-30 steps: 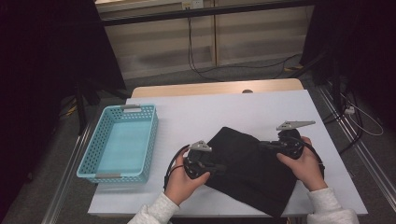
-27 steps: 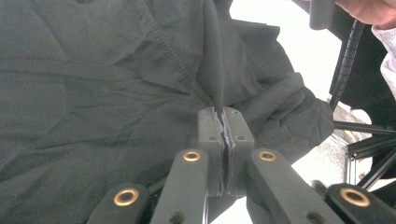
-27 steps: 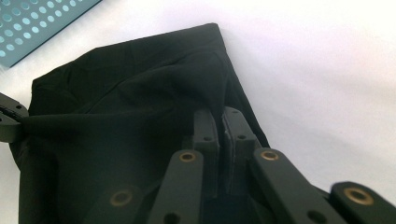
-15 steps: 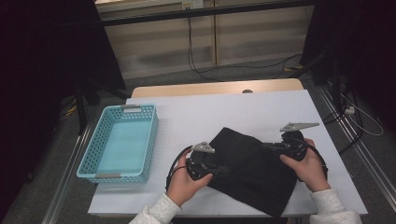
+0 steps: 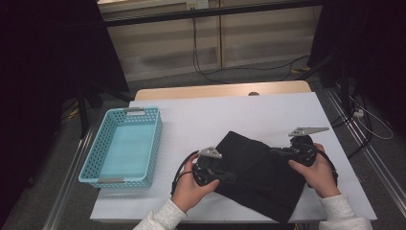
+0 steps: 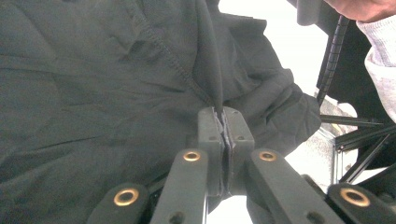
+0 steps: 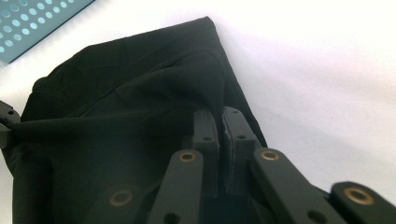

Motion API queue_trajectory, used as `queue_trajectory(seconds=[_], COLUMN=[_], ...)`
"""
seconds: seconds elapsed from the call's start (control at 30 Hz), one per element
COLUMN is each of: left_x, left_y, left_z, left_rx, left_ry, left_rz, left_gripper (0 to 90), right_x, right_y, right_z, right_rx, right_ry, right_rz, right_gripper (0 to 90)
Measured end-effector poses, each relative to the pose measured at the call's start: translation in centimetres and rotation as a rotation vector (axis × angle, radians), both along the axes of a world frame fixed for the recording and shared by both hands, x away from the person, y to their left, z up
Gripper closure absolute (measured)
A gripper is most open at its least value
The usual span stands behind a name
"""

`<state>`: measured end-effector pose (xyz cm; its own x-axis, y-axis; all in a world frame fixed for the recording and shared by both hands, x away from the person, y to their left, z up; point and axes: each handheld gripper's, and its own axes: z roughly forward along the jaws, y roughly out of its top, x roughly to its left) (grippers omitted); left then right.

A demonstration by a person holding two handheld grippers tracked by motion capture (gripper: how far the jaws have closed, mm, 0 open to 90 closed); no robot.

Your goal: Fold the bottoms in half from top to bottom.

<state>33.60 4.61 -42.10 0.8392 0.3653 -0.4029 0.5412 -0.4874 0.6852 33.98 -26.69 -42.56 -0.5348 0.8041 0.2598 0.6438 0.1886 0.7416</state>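
We've got both grippers clamped on the black cloth [image 5: 261,177]: left gripper [image 6: 225,122] pinching one fold, right gripper [image 7: 221,116] another, blue basket [image 5: 122,146] off beside.

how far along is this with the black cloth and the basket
Done: the black fabric garment lies partly folded on the white table. In hand: the left claw and right claw are each shut on a pinch of it. Left, probably: finishing the fold; the light blue perforated plastic basket holds nothing.
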Motion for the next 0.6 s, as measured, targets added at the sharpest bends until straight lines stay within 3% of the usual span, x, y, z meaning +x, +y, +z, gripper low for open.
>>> queue_trajectory(seconds=[0.33,0.6], left_x=[-0.2,-0.7], left_y=[-0.4,-1.4], left_z=[0.0,0.4], left_rx=[-0.003,-0.006], left_ry=[0.009,0.008], left_rz=[-0.014,-0.058], left_gripper=[88.0,88.0], right_x=[-0.2,-1.0], right_y=[-0.2,-0.8], right_z=[0.0,0.5], right_rx=[-0.001,-0.008], right_ry=[-0.005,-0.014], right_rz=[0.0,-0.012], right_gripper=[85.5,85.5])
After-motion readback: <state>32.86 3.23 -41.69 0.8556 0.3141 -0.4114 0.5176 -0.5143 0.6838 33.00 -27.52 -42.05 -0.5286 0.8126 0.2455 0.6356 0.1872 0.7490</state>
